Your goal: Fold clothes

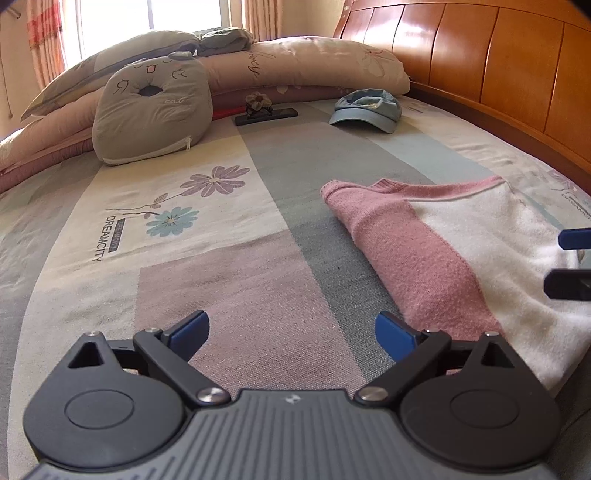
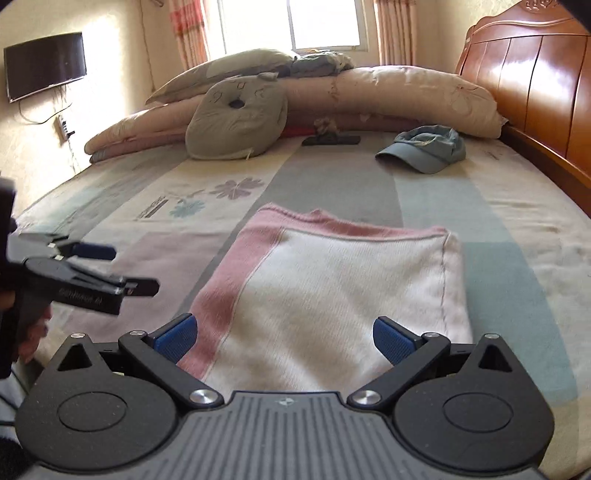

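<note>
Sweater: the pink and white sweater [image 2: 332, 291] lies folded flat on the patchwork bedsheet [image 1: 229, 266].
Right gripper: the right gripper [image 2: 286, 338] hangs over the sweater's near edge, fingers wide apart, holding nothing.
Left gripper: the left gripper [image 1: 291, 332] is over bare sheet just left of the sweater, fingers spread, empty.
Beyond: blue cap [image 2: 424, 147], grey cat cushion [image 1: 151, 118], wooden headboard [image 1: 480, 55].

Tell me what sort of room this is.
A home bedroom, most likely: a bed with a wooden headboard, piled pillows below a curtained window, and a wall-mounted television.
</note>
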Tool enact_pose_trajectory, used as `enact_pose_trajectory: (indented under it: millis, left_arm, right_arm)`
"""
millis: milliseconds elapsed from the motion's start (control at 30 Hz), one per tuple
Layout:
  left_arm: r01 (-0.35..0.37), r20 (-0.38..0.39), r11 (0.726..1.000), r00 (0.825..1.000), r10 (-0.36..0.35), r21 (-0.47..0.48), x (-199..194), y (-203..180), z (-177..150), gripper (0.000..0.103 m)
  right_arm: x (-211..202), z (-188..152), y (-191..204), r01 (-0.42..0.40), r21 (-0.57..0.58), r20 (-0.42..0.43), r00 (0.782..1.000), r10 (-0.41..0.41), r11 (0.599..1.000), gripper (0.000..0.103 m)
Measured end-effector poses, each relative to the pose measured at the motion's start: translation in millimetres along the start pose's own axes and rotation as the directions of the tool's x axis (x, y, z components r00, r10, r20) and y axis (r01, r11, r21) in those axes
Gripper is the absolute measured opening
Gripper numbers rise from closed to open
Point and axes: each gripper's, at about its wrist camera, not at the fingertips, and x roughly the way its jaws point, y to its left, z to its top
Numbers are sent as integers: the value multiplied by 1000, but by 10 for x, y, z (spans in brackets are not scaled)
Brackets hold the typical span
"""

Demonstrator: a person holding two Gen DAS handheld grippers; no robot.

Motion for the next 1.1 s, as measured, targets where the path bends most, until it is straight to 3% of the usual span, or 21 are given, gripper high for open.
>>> enact_pose_trajectory:
  millis: [167, 233, 433, 567, 733, 900, 1100]
  left_arm:
    - [10, -13, 1000, 1000, -11, -29, -29, 75, 1, 97]
    - [27, -26, 998, 999, -29, -57, -10, 106, 24, 96]
    - [140, -10, 986, 990, -142, -89, -28, -21, 198, 96]
    - [167, 3, 984, 986, -167, -59, -70, -166, 272, 97]
    - [185, -32, 981, 982, -186, -51, -21, -233, 306, 97]
    - [260, -45, 961, 963, -265, -100, 60, -269, 331, 96]
    - [361, -88, 910, 919, -385, -206, 235, -235, 290, 96]
  right_arm:
    - [222, -132, -220, 113, 0, -78, 991, -113, 994, 103]
    - [152, -197, -272, 91, -1, -62, 994, -91, 996, 103]
    - [-13, 38, -267, 15, 41, 14, 1000, -16, 999, 103]
    - [296, -13, -394, 74, 53, -84, 994, -69, 996, 103]
    - [100, -8, -506, -16, 137, -31, 999, 21, 991, 103]
    - [-83, 55, -988, -71, 328, -4, 997, 76, 942, 103]
    - [-101, -146, -1597, -128, 545, -44, 983, 180, 829, 103]
